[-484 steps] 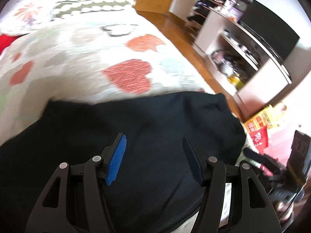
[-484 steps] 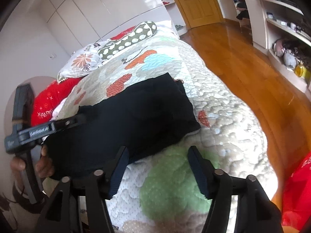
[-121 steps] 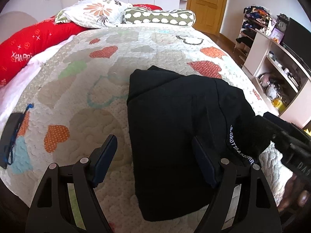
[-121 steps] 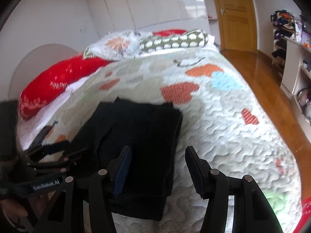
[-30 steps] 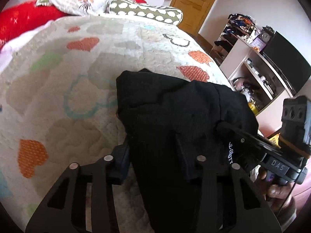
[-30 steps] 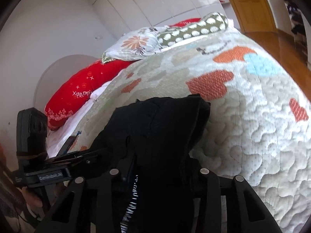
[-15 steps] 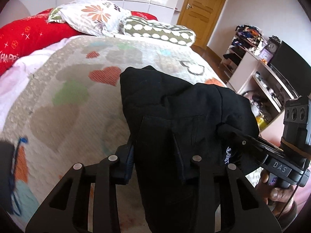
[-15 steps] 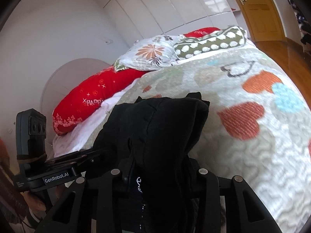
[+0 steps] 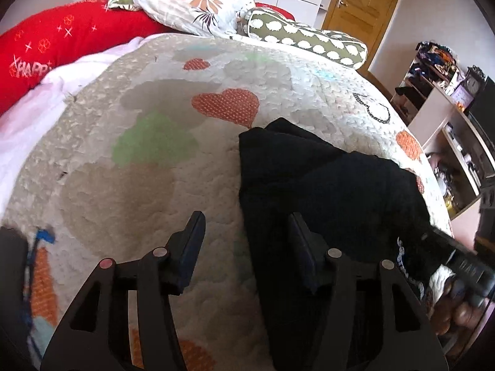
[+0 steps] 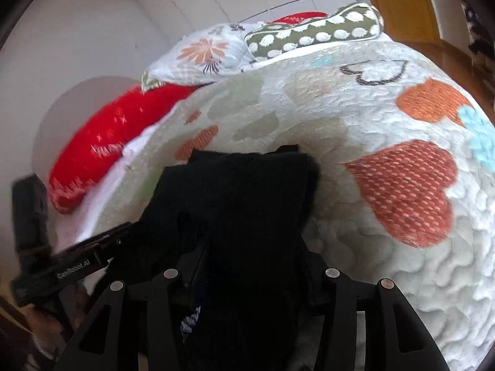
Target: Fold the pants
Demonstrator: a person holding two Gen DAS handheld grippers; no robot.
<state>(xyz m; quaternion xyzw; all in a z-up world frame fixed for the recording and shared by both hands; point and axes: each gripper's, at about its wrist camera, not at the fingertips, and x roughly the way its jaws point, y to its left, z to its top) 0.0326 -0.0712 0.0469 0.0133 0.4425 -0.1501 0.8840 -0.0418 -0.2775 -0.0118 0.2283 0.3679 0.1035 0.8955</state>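
The black pants (image 9: 328, 198) lie folded in a thick bundle on the heart-patterned quilt (image 9: 148, 167). My left gripper (image 9: 244, 247) is open and empty; its right finger overlaps the bundle's left edge, its left finger is over bare quilt. My right gripper (image 10: 250, 266) is shut on the near end of the pants (image 10: 247, 204), which drape forward from its jaws onto the quilt (image 10: 386, 130). The left gripper's body (image 10: 77, 266) shows at the left of the right wrist view.
A red bolster (image 9: 55, 43), a floral pillow (image 9: 191, 3) and a green spotted bolster (image 9: 309, 40) line the head of the bed. A wooden door (image 9: 362, 9) and cluttered shelves (image 9: 448, 117) stand at the right. A dark object (image 9: 12, 266) lies at the quilt's left edge.
The left gripper has opened, let go of the pants and shifted left. The bundle has come down onto the quilt, with the right gripper still holding its near end.
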